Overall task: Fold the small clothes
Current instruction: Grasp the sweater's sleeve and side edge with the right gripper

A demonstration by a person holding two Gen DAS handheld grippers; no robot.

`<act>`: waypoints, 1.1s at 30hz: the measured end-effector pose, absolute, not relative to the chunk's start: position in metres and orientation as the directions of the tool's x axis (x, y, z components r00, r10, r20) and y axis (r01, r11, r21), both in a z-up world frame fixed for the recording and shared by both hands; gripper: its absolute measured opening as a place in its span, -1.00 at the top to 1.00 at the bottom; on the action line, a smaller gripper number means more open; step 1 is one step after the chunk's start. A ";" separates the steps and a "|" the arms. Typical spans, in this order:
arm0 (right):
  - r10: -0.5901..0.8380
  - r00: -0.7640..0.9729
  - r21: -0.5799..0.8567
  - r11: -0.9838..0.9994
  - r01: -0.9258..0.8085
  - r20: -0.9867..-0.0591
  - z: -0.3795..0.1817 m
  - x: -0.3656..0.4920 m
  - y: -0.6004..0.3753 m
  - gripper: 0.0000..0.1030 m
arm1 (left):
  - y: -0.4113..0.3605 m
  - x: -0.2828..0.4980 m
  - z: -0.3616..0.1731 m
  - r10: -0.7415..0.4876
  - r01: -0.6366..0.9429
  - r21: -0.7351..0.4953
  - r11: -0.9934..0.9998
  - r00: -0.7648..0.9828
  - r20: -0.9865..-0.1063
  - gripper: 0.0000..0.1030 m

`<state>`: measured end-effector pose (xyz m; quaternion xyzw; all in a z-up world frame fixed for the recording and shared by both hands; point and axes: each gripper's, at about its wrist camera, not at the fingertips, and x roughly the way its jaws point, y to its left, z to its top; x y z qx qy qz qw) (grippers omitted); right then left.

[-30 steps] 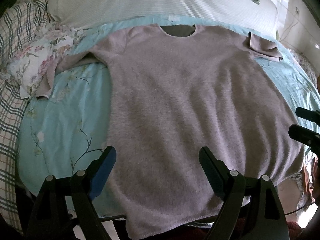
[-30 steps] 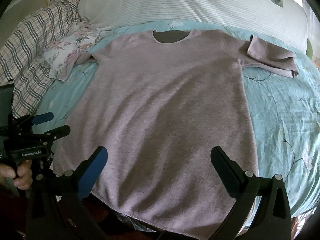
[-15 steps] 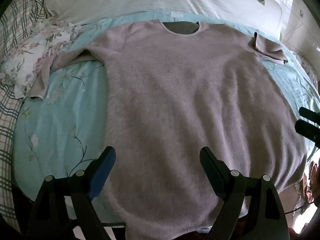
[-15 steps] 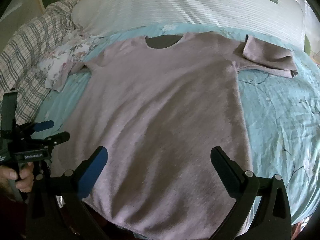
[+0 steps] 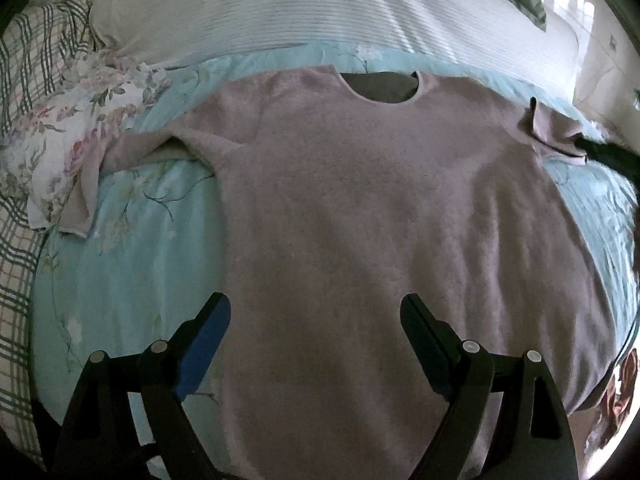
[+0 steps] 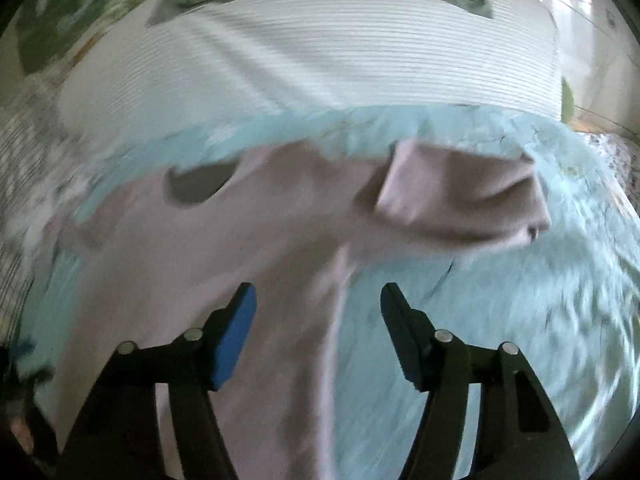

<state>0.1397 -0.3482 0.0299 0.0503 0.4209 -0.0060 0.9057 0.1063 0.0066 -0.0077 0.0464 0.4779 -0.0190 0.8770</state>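
While both views look down at the bed, these are the notes, largest thing first.

Bed cover: light blue floral sheet [image 5: 132, 264] fills the lower left of the left wrist frame and shows again at the lower right of the right wrist frame [image 6: 500, 320].
White striped bedding [image 5: 280, 12]: spans the top of both frames, behind the sheet.
Sweater: pale mauve sweater [image 5: 380, 220] lies flat and face-up on the sheet, filling the centre of the left wrist frame, neckline toward the top, hem toward the bottom edge.
Sleeves: one sleeve [image 5: 100, 168] trails to the left edge onto a floral pillow [image 5: 60, 132]; the other sleeve [image 6: 460, 200] is folded back on itself, upper right of centre in the right wrist frame.
Plaid cloth [image 5: 24, 60]: far left edge, beside the pillow.
Left gripper [image 5: 316, 340]: bottom centre of its frame, jaws spread wide above the sweater's lower body, nothing between the pads.
Right gripper [image 6: 318, 320]: bottom centre of its blurred frame, jaws have just been closing, now partly apart, gripping nothing; the sweater's side edge runs beneath the gap, contact not clear.
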 end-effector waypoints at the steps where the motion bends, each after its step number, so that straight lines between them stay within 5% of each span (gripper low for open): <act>1: 0.016 0.655 0.080 0.995 0.067 -0.756 0.029 0.156 -0.357 -0.26 | 0.006 0.108 -0.009 0.014 0.078 0.067 0.995 0.539 -0.842 -0.71; 9: -0.075 0.599 0.007 0.991 0.133 -0.797 -0.014 0.250 -0.388 -0.14 | -0.007 0.129 -0.034 0.004 0.103 0.064 0.993 0.495 -0.869 -0.72; 14: -0.109 0.558 0.004 0.980 0.197 -0.823 -0.028 0.264 -0.414 0.82 | -0.007 0.138 -0.039 -0.011 0.101 0.043 0.994 0.483 -0.876 -0.72; 23: 0.270 0.657 0.339 0.940 -0.024 -0.704 0.034 0.223 -0.325 0.85 | 0.006 0.138 -0.037 -0.047 0.089 -0.001 0.996 0.511 -0.858 -0.72; 33: 0.613 0.464 0.544 0.788 -0.290 -0.640 0.017 0.276 -0.141 0.85 | 0.042 0.127 -0.022 -0.103 0.022 -0.109 0.994 0.552 -0.827 -0.72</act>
